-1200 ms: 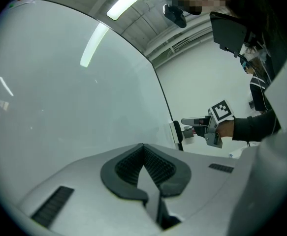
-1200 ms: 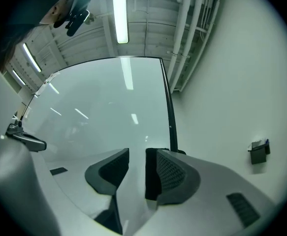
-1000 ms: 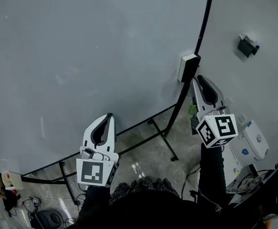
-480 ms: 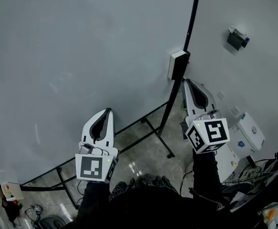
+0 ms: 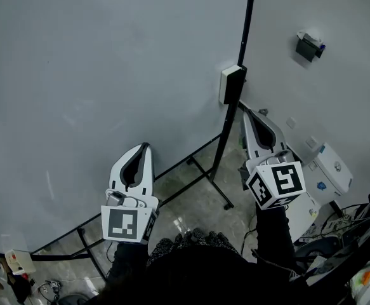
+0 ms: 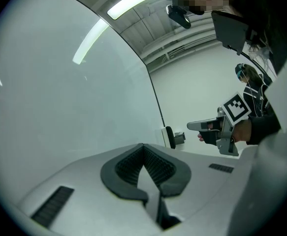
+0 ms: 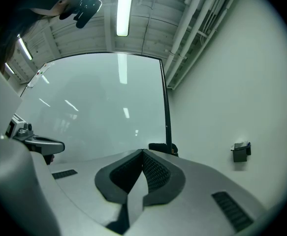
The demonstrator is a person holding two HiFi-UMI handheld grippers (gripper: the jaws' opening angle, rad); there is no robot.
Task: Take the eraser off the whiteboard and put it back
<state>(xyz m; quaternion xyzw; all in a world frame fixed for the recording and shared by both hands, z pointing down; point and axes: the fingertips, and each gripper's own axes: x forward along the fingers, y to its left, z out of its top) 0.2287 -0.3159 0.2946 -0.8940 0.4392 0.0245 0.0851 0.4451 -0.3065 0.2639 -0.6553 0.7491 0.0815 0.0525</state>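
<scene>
The eraser (image 5: 231,84), white with a black back, sticks to the whiteboard (image 5: 108,75) at its right edge, against the black frame. My right gripper (image 5: 244,114) is shut and empty, its tips just below and to the right of the eraser, apart from it. In the right gripper view the eraser (image 7: 160,147) peeks over the closed tips. My left gripper (image 5: 146,147) is shut too, holds nothing, and points at the board's lower part. The left gripper view shows the eraser (image 6: 170,137) with the right gripper (image 6: 202,126) beside it.
A small black holder (image 5: 308,46) hangs on the wall right of the board. The board's black stand legs (image 5: 204,170) cross the floor below. White boxes (image 5: 334,176) and cables lie at the lower right, clutter at the lower left.
The right gripper's tips have drawn back a little from the eraser, which stays on the board. The left gripper has hardly moved.
</scene>
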